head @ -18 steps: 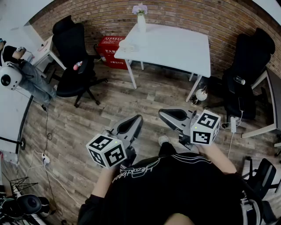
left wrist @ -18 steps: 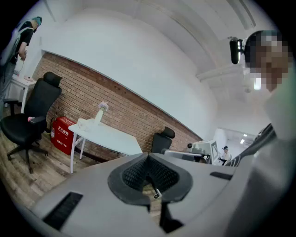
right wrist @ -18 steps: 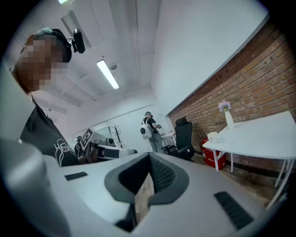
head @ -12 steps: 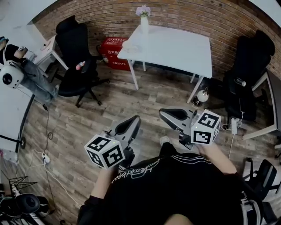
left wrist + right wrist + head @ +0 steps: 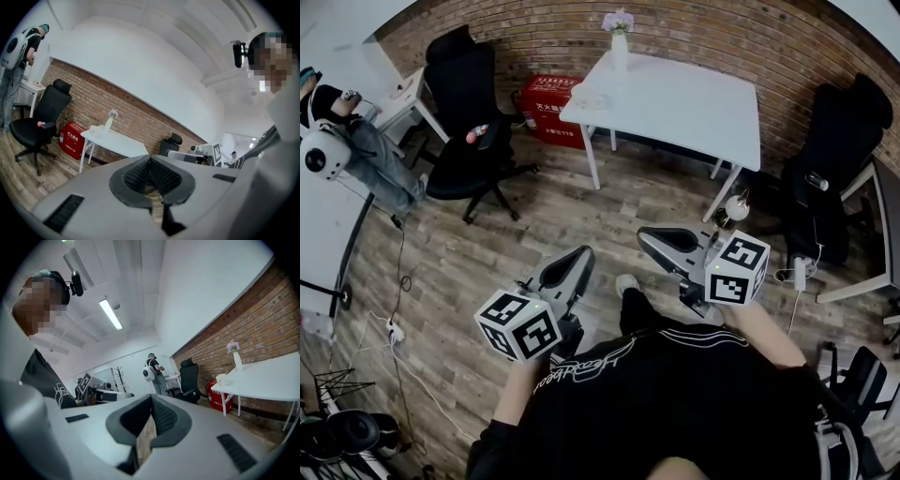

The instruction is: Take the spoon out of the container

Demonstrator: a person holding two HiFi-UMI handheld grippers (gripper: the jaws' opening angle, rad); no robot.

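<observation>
A person point(image 5: 675, 403) holds two grippers out before the chest, bare forearms point(image 5: 764, 335) bent at either side. The left gripper point(image 5: 574, 262), its marker cube point(image 5: 517, 325) nearest the body, points away and slightly right, jaws closed tip to tip with nothing between them. The right gripper point(image 5: 654, 240), cube at its near end, angles toward the left, jaws likewise closed and empty; the two tips stand near each other but apart

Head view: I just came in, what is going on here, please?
A person stands on the wood floor, away from the white table, holding a gripper in each hand. The left gripper and the right gripper are both shut and empty. On the table stand a vase and a small white item, too small to identify.
</observation>
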